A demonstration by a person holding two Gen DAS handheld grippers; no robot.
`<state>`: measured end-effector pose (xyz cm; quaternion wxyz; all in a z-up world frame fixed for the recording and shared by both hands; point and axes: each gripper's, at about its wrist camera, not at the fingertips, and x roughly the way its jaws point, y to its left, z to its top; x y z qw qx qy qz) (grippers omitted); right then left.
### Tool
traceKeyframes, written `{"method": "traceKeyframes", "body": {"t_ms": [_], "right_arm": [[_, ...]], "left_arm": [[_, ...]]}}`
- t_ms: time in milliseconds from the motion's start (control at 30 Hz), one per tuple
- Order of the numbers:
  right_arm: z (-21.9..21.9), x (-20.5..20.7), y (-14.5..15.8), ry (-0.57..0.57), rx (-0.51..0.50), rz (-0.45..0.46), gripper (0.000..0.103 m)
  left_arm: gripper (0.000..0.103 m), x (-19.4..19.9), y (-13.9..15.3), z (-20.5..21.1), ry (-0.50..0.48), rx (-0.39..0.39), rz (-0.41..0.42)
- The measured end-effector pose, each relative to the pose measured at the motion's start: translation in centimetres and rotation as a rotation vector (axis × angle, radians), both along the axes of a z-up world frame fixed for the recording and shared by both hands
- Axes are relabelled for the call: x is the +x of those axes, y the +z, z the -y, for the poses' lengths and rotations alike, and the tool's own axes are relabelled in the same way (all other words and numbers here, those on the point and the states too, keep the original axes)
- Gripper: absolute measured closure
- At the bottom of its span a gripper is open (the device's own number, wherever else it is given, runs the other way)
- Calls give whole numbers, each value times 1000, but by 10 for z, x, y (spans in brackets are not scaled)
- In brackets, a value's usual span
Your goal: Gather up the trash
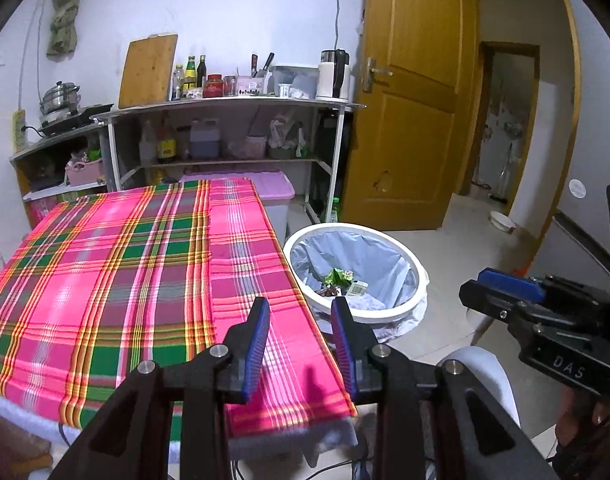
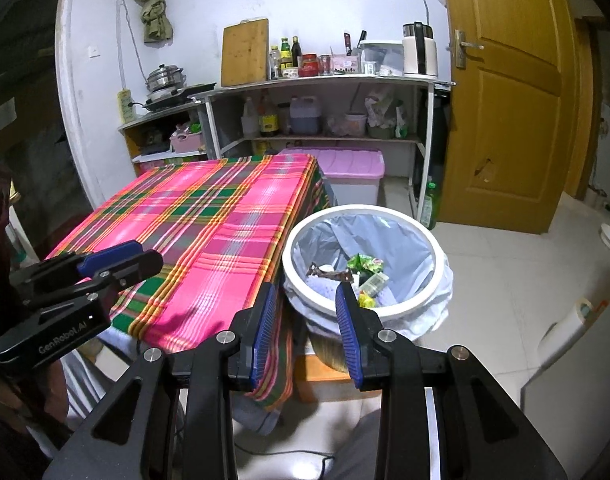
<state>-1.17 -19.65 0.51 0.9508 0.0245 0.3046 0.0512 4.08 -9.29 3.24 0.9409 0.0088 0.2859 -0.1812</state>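
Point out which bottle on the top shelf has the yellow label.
The green bottle, standing just right of the cutting board, carries the yellow label. The dark bottle beside it is darker with no yellow, and the clear one on its left is shorter.

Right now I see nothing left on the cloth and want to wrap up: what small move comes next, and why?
Probably draw both claws back and stop. The left claw and right claw are open and hold nothing, the cloth shows no litter, and wrappers already lie in the bin.
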Motion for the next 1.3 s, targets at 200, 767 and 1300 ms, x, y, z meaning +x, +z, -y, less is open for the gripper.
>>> {"method": "traceKeyframes", "body": {"t_ms": [200,767,1300], "right_arm": [[0,-11,-2,-9,-2,-3,71],[-2,-16,-4,-15,-11,-2,71],[-8,-15,-7,14,-14,0,71]], "left_arm": [[71,-14,1,-4,2,-8,4],[71,-19,-5,-6,23,-7,-19],[71,-26,-11,-9,75,12,-20]]}}
